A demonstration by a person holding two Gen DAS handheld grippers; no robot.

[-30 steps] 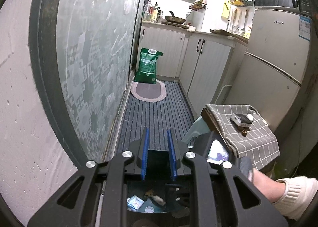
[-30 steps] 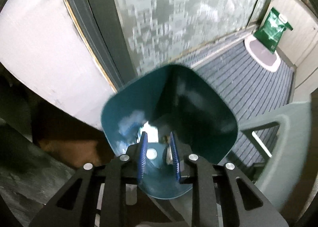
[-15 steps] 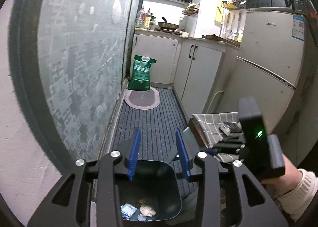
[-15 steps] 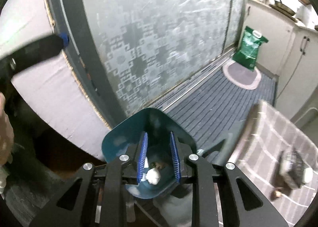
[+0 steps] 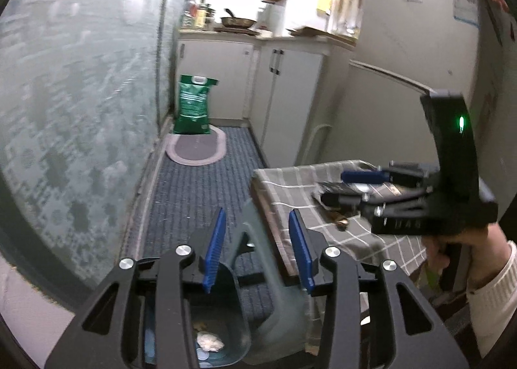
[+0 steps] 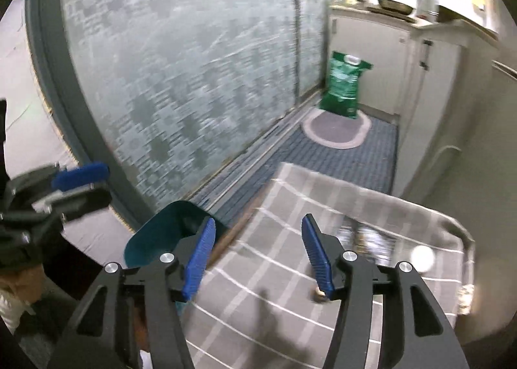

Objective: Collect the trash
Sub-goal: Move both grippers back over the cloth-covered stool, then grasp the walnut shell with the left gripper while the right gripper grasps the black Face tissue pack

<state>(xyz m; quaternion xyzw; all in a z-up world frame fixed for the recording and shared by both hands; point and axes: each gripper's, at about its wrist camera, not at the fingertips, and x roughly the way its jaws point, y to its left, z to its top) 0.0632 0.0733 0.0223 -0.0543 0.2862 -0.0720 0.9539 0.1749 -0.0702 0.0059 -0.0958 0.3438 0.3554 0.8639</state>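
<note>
A teal trash bin (image 5: 223, 330) sits low beside the table, with a crumpled white wad (image 5: 210, 341) and other scraps inside; its rim shows in the right wrist view (image 6: 155, 236). My left gripper (image 5: 258, 249) is open and empty above the bin. My right gripper (image 6: 258, 256) is open and empty over the checked tablecloth (image 6: 290, 272), and shows in the left wrist view (image 5: 355, 184). On the cloth lie a dark printed wrapper (image 6: 368, 239), a white round thing (image 6: 421, 254) and a small brown scrap (image 5: 339, 222).
A grey plastic chair (image 5: 274, 304) stands between bin and table. A frosted sliding door (image 6: 194, 62) runs along the left. A green bag (image 5: 194, 104) and oval mat (image 5: 195, 149) lie at the far end by white cabinets (image 5: 284, 84). A fridge (image 5: 404, 78) stands right.
Both grippers opened wide and lifted away from the bin. The right gripper swung right, from over the bin to over the tablecloth. The scraps now lie in the bin.
</note>
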